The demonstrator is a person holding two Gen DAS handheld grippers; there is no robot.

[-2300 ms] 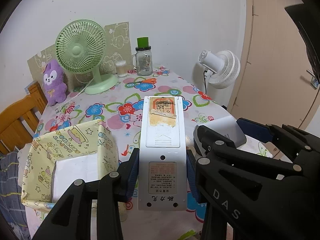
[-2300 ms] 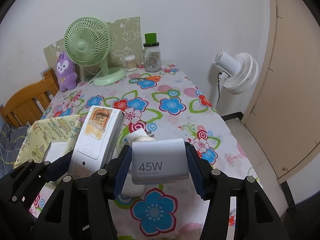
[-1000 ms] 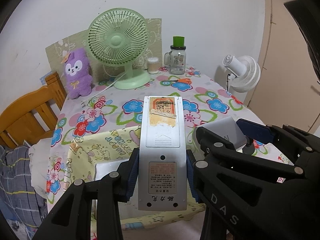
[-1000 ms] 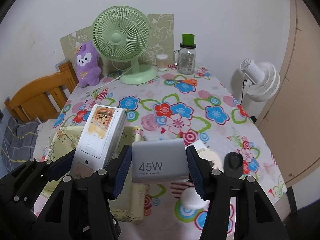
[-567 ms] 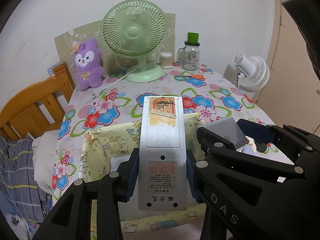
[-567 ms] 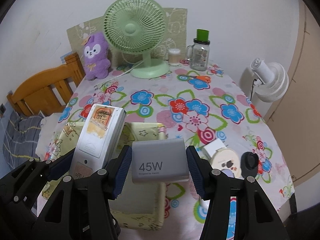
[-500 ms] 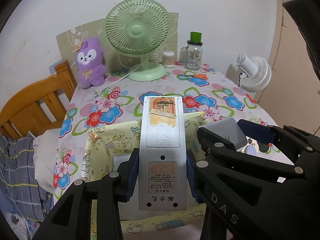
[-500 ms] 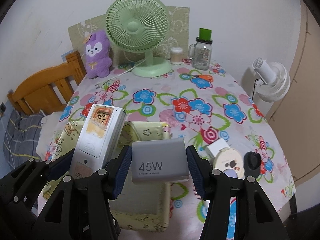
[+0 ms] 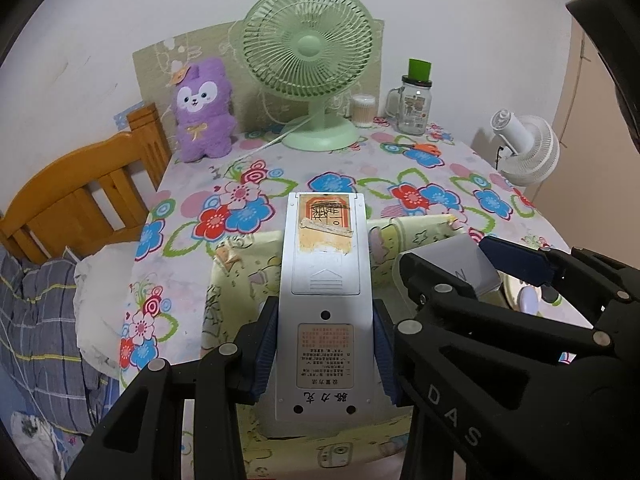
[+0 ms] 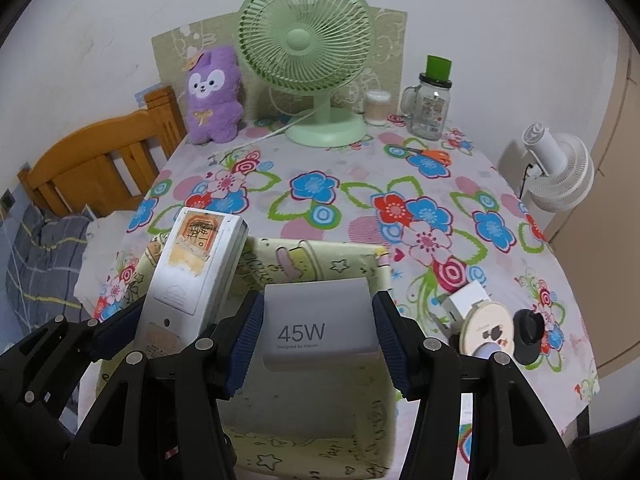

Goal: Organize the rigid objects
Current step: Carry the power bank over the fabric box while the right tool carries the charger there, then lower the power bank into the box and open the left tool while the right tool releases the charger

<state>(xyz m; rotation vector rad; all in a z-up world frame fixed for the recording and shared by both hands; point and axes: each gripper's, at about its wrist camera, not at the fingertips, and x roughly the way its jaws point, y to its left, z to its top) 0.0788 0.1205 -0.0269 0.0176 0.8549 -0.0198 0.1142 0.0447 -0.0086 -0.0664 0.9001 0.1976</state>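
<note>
Both grippers are loaded up here. The left gripper [image 9: 325, 354] is clamped on a white remote control [image 9: 325, 300], back side up, with its blue pads squeezing the lower half. The battery cover and a torn orange sticker near the top end are facing the camera. The right gripper [image 10: 318, 338] is gripping a grey 45W charger [image 10: 320, 328] by its two short sides, label facing up.

Both are held up in the air side by side, remote on the left and charger on the right, right over a yellow cartoon-print storage box [image 10: 360, 420] that sits at the near edge of the table. The box is open on top and its inside looks pale; can't really make out what's in there since the held stuff blocks most of it.

The table has a floral tablecloth [image 10: 360, 184]. Just to the right of the box there's a little cluster: a small white plug adapter [image 10: 466, 300], a round cream-coloured disc [image 10: 486, 330] and a small black round thing [image 10: 528, 330].

At the far end against the wall: a green desk fan [image 9: 308, 60], a purple plush bunny [image 9: 204, 112], a glass mason jar mug [image 9: 414, 110] with a green cap, and a small jar of cotton swabs [image 9: 363, 110]. A white fan [image 10: 558, 172] stands off the table's right side, wooden chair [image 9: 76, 196] on the left.
</note>
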